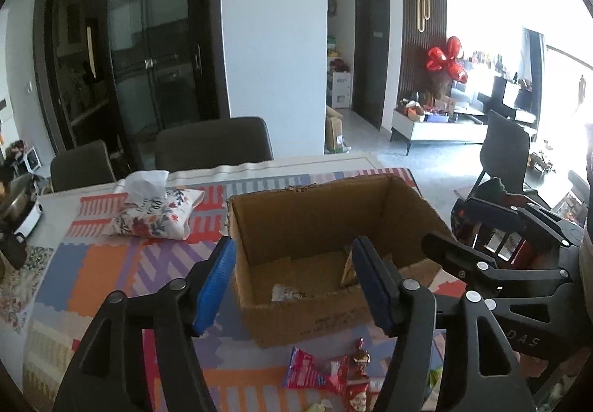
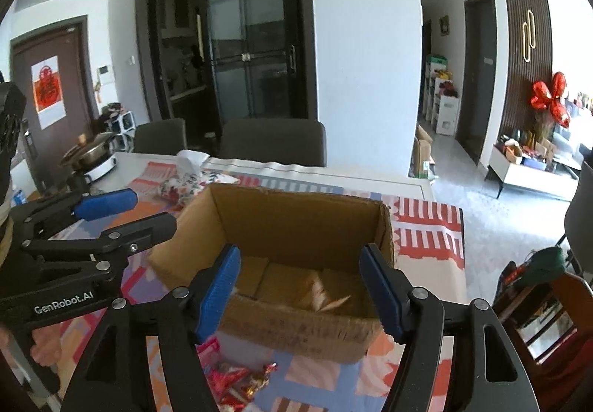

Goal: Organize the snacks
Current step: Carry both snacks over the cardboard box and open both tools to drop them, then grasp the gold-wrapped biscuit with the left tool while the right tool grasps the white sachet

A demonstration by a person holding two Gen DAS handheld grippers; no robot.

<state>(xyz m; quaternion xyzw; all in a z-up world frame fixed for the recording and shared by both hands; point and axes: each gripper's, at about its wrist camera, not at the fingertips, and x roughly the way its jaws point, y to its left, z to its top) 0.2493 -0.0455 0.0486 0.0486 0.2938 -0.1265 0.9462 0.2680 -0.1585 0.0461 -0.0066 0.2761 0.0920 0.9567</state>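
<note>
An open cardboard box (image 1: 333,211) stands on the patterned table mat; it also shows in the right wrist view (image 2: 296,215). A couple of small snack packets (image 1: 289,291) lie on its floor, and a tan packet (image 2: 326,295) shows inside it in the right wrist view. Red-wrapped snacks (image 1: 326,375) lie on the mat in front of the box, also seen low in the right wrist view (image 2: 237,382). My left gripper (image 1: 292,286) is open and empty, just before the box's near wall. My right gripper (image 2: 300,291) is open and empty over the box's near edge.
A floral tissue pouch (image 1: 155,215) lies behind and left of the box. A cooking pot (image 2: 92,152) stands at the table's far left. Two dark chairs (image 1: 215,143) stand behind the table. A wooden chair (image 2: 541,308) is to the right.
</note>
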